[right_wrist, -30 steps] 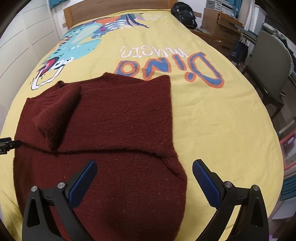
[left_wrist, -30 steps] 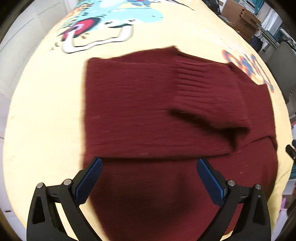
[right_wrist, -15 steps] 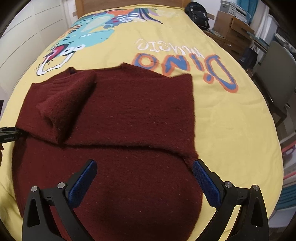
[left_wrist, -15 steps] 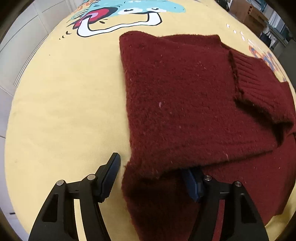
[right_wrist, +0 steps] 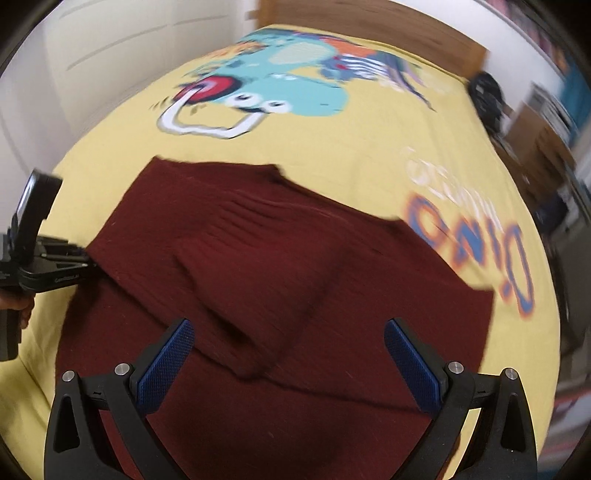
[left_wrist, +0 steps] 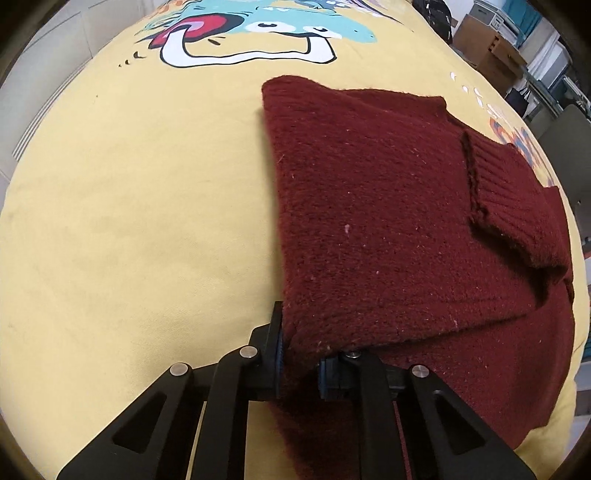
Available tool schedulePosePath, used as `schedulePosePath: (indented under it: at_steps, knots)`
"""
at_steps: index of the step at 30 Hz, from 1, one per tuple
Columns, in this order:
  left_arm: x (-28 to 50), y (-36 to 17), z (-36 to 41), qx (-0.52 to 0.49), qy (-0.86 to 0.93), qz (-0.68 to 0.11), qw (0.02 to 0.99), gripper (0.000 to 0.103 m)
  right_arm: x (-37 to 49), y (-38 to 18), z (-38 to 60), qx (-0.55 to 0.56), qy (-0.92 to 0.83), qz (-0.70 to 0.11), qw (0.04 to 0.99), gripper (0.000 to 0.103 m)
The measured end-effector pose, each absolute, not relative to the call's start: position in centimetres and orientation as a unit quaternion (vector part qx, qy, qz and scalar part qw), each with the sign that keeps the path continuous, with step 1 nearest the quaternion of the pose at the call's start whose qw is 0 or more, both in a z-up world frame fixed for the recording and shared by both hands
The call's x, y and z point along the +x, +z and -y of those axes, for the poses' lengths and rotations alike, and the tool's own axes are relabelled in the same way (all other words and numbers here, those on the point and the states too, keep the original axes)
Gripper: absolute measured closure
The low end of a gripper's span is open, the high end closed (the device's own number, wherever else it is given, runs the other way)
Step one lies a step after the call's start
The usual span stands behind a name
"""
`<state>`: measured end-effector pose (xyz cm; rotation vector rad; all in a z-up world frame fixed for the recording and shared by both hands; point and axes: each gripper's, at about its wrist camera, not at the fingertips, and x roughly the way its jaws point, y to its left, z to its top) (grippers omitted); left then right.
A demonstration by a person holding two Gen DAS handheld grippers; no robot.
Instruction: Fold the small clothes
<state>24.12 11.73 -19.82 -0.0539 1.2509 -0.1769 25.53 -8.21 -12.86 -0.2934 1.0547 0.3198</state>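
A dark red knit sweater [left_wrist: 388, 229] lies partly folded on a yellow bedspread [left_wrist: 129, 221], one ribbed sleeve cuff [left_wrist: 517, 206] laid across its body. My left gripper [left_wrist: 299, 354] is shut on the sweater's left edge, where the folded layers meet. In the right wrist view the sweater [right_wrist: 295, 266] fills the middle, and the left gripper [right_wrist: 70, 266] shows at its left edge. My right gripper [right_wrist: 288, 354] is open and empty, hovering above the sweater's near half.
The bedspread carries a teal dinosaur print [left_wrist: 266, 22] and orange lettering [right_wrist: 472, 236]. A wooden headboard [right_wrist: 369, 26] stands at the far end. A black bag [right_wrist: 487, 96], cardboard boxes [left_wrist: 491, 48] and a chair [left_wrist: 569, 136] are at the right of the bed.
My left gripper dropped to the sweater's left edge and closed on it. My right gripper stayed open and swung left over the sweater; its view is now blurred.
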Motion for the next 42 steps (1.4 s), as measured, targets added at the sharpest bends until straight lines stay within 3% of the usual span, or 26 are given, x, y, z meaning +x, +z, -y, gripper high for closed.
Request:
schedulePosePath:
  at_steps: [9, 11, 12, 13, 14, 16, 28, 42]
  knots:
    - [23.5, -19.8, -11.2, -0.004, -0.08, -0.585, 0.807, 0.091, 28.8, -18.7, 1.3, -0.214, 0.172, -0.537, 0.798, 0.002]
    - [23.5, -19.9, -11.2, -0.005, -0.08, -0.586, 0.806, 0.091, 29.4, -19.5, 1.1, -0.218, 0.164, -0.543, 0.794, 0.016]
    - [23.6, -19.9, -11.0, -0.007, -0.08, -0.587, 0.806, 0.091, 29.7, -19.8, 1.2, -0.217, 0.162, -0.549, 0.791, 0.041]
    - [23.5, -19.9, -11.1, -0.009, -0.08, -0.588, 0.805, 0.091, 29.9, -20.0, 1.2, -0.216, 0.162, -0.552, 0.789, 0.059]
    - [23.5, -19.9, -11.1, -0.009, -0.081, -0.588, 0.805, 0.091, 30.0, -20.0, 1.4, -0.217, 0.163, -0.551, 0.789, 0.061]
    - [23.6, -19.9, -10.7, -0.008, -0.081, -0.589, 0.804, 0.091, 29.9, -19.4, 2.0, -0.219, 0.163, -0.542, 0.795, 0.087]
    - [23.5, -19.6, -11.0, -0.004, -0.074, -0.58, 0.812, 0.091, 28.9, -13.2, 16.5, -0.032, 0.107, -0.518, 0.848, 0.09]
    - [22.3, -19.2, -10.8, 0.021, -0.061, -0.581, 0.812, 0.091, 25.6, -19.8, 24.0, 0.047, 0.035, -0.572, 0.818, 0.091]
